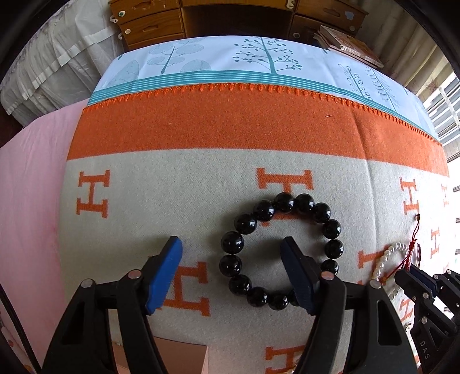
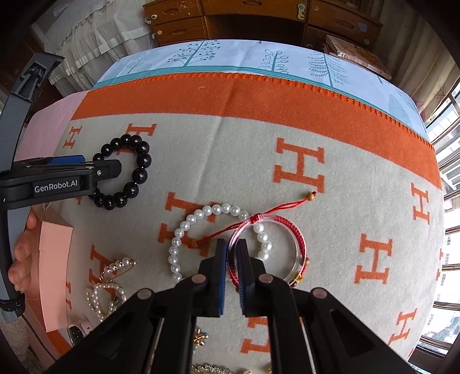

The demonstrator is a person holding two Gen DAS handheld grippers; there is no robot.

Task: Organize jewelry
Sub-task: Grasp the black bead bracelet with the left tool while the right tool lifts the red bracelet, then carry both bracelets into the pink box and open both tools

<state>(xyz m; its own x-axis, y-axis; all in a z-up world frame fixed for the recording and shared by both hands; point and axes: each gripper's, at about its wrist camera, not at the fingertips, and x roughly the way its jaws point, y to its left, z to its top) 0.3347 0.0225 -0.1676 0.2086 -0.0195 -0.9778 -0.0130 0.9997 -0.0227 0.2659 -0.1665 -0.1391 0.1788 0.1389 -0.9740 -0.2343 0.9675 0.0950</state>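
Note:
A black bead bracelet [image 1: 330, 227] lies flat on the H-patterned blanket [image 1: 201, 187]. My left gripper [image 1: 230, 240] is open and straddles its left side, one blue pad inside the ring and one outside, neither pressing the beads. In the right wrist view the same gripper [image 2: 106, 169] reaches over that bracelet [image 2: 141, 161]. My right gripper [image 2: 231, 243] is shut on the left rim of a red-and-clear bangle [image 2: 287, 227] with a red cord [image 2: 287, 205]. The bangle overlaps a white pearl bracelet [image 2: 178, 238], also visible at the right edge as the pearl bracelet [image 1: 385, 256].
A pink box [image 2: 54, 250] sits at the blanket's near left, beside a person's fingers [image 2: 21, 247]. Pearl clips [image 2: 112, 276] and gold pieces [image 2: 201, 336] lie near the front edge. Wooden drawers [image 2: 258, 20] and a book stack [image 2: 356, 54] stand beyond the bed.

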